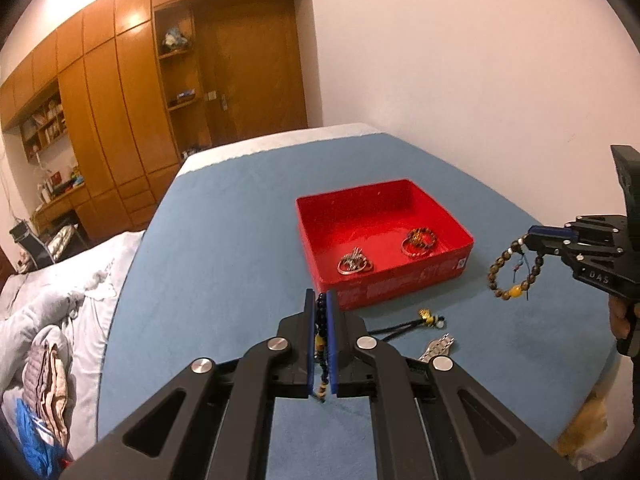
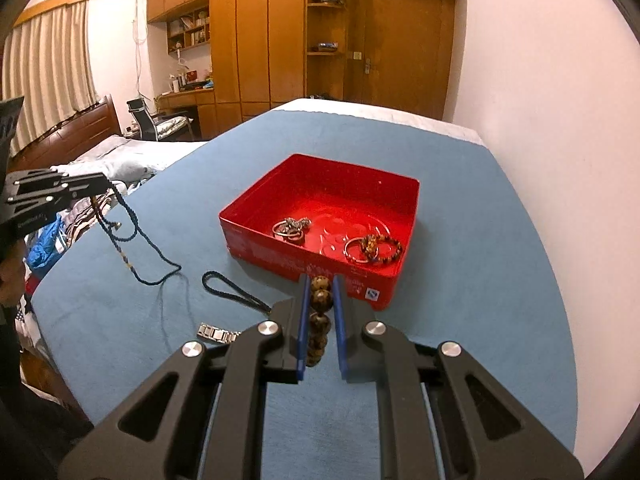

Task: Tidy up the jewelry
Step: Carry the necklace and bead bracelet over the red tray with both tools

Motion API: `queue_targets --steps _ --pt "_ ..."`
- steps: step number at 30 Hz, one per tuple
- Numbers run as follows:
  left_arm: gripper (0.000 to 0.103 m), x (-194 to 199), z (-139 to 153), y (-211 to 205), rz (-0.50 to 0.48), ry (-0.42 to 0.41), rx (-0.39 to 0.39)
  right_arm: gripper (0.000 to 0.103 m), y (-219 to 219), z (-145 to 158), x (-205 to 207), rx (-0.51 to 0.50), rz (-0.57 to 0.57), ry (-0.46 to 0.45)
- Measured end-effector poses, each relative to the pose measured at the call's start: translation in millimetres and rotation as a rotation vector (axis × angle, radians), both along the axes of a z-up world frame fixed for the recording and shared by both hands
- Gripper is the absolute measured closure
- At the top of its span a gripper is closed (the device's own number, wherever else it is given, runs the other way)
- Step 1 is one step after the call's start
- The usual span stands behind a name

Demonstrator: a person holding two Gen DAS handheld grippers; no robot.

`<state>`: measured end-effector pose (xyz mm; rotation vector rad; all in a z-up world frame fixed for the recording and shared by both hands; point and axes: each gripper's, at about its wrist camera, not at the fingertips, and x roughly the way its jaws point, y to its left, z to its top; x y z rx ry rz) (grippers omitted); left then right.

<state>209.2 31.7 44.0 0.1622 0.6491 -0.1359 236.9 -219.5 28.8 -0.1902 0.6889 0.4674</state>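
Observation:
A red box (image 1: 440, 210) (image 2: 256, 202) stands on the blue table and holds a silver ring cluster (image 1: 354, 264) (image 2: 291, 227) and beaded bracelets with a ring (image 1: 418, 242) (image 2: 374, 250). My left gripper (image 1: 321, 300) (image 2: 105, 184) is shut on a dark blue cord necklace (image 1: 320, 344) (image 2: 134, 236) that hangs down to the table. My right gripper (image 2: 322, 286) (image 1: 530, 238) is shut on a brown bead bracelet (image 2: 320, 312) (image 1: 512, 272), held in the air right of the box.
On the blue table (image 1: 224, 240) (image 2: 480, 280) in front of the box lie a black cord charm with a gold bead (image 1: 424, 320) (image 2: 232, 294) and a metal watch band (image 1: 438, 348) (image 2: 216, 333). A bed with clothes (image 1: 52, 320) lies to the left.

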Motion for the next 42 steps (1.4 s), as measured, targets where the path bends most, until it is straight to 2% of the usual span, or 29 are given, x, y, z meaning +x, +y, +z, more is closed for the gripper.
queue_targets --steps 13,26,34,42 --pt "0.098 9.4 48.4 -15.1 -0.050 -0.077 0.023 0.093 0.8 30.1 6.5 -0.012 0.020 -0.049" --pt "0.098 66.1 83.6 -33.7 -0.070 -0.102 0.057 0.093 11.2 56.6 53.3 -0.040 0.031 -0.045" --pt "0.098 103.8 88.1 -48.8 -0.089 -0.086 0.059 0.093 15.8 52.5 96.3 -0.050 0.007 -0.001" --pt "0.098 143.5 79.2 -60.6 -0.103 -0.062 0.049 0.093 19.8 32.4 137.5 -0.049 -0.021 0.063"
